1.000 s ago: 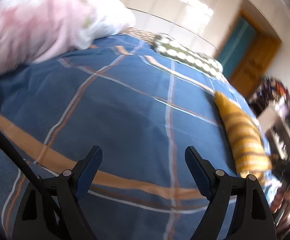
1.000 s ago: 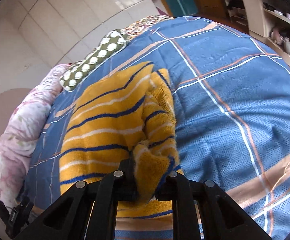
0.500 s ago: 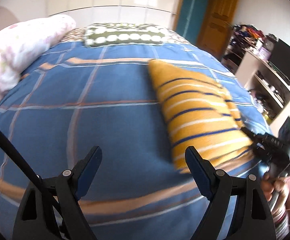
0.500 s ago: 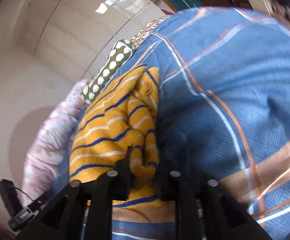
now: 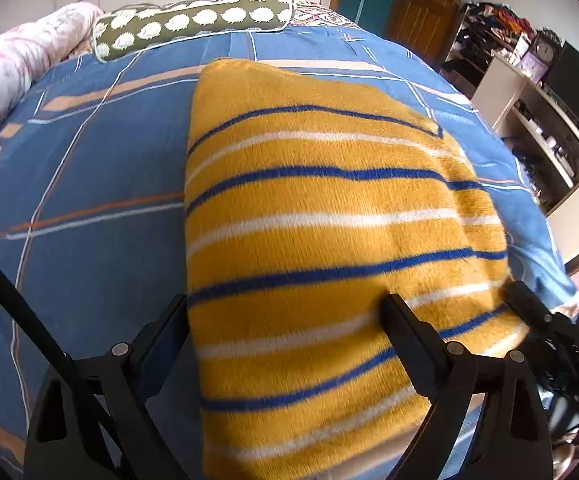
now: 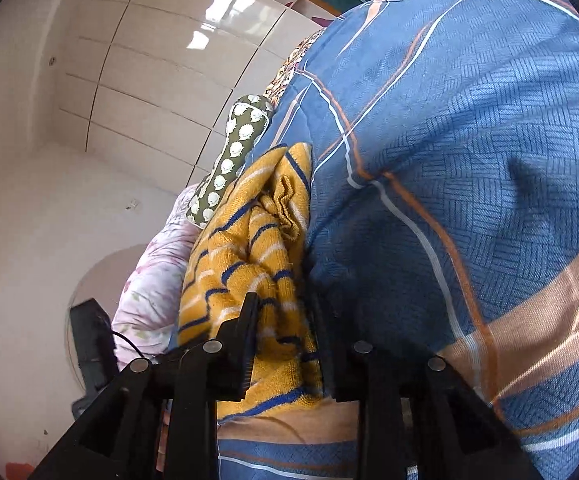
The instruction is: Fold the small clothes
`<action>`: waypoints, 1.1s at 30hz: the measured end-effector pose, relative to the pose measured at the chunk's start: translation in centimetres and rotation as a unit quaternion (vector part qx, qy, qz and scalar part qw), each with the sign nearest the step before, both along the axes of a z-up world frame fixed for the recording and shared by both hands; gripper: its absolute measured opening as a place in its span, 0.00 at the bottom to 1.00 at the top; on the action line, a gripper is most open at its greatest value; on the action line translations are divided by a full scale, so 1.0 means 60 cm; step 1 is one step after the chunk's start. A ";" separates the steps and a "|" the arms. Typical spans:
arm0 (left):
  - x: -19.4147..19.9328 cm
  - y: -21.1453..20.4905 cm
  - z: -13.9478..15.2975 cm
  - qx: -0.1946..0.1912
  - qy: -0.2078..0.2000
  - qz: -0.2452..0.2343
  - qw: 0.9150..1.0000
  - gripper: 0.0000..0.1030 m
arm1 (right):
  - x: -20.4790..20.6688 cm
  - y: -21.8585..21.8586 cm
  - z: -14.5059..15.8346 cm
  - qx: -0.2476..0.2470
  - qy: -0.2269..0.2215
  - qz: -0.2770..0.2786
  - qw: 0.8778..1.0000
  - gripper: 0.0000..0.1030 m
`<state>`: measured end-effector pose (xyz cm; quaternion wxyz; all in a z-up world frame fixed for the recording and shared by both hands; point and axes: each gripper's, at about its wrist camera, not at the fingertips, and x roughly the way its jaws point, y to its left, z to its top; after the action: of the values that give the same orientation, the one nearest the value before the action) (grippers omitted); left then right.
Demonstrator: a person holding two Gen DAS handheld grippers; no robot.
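A yellow garment with blue and white stripes (image 5: 329,240) lies flat on the blue plaid bedspread (image 5: 89,184). My left gripper (image 5: 285,312) is open, its two fingers standing wide over the garment's near left part. My right gripper (image 6: 281,312) is shut on the garment's bunched edge (image 6: 273,240) and holds it tilted up from the bedspread (image 6: 469,160). It also shows in the left wrist view (image 5: 529,312) at the garment's near right corner.
A green pillow with white dots (image 5: 193,20) and a pink floral quilt (image 5: 13,64) lie at the bed's head. Shelves with clutter (image 5: 529,92) and a wooden door (image 5: 421,4) stand to the right. A white panelled wardrobe (image 6: 129,80) is behind the bed.
My left gripper has swung right and come over the garment, still open. My right gripper has tilted and lifted the held edge.
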<state>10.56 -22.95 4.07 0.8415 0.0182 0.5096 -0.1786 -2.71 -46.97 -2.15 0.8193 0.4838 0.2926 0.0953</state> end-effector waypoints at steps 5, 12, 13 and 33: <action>-0.050 0.019 0.026 -0.028 -0.015 -0.013 0.999 0.91 | -0.002 -0.003 -0.003 0.007 -0.002 0.002 1.000 0.31; -0.086 0.018 -0.030 0.022 -0.010 -0.032 0.999 0.91 | -0.036 -0.009 0.038 -0.026 -0.028 -0.020 0.999 0.38; -0.088 0.024 -0.034 0.013 -0.012 -0.030 0.999 0.91 | -0.043 -0.011 0.059 -0.037 -0.042 -0.023 0.998 0.38; -0.115 0.010 -0.041 0.028 -0.063 -0.014 0.998 1.00 | 0.255 -0.001 0.030 -0.077 -0.035 0.146 0.986 0.10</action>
<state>3.68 -22.38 1.63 0.8685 0.0603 0.4598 -0.1749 12.61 -47.03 -0.36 0.8410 0.3680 0.3378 0.2079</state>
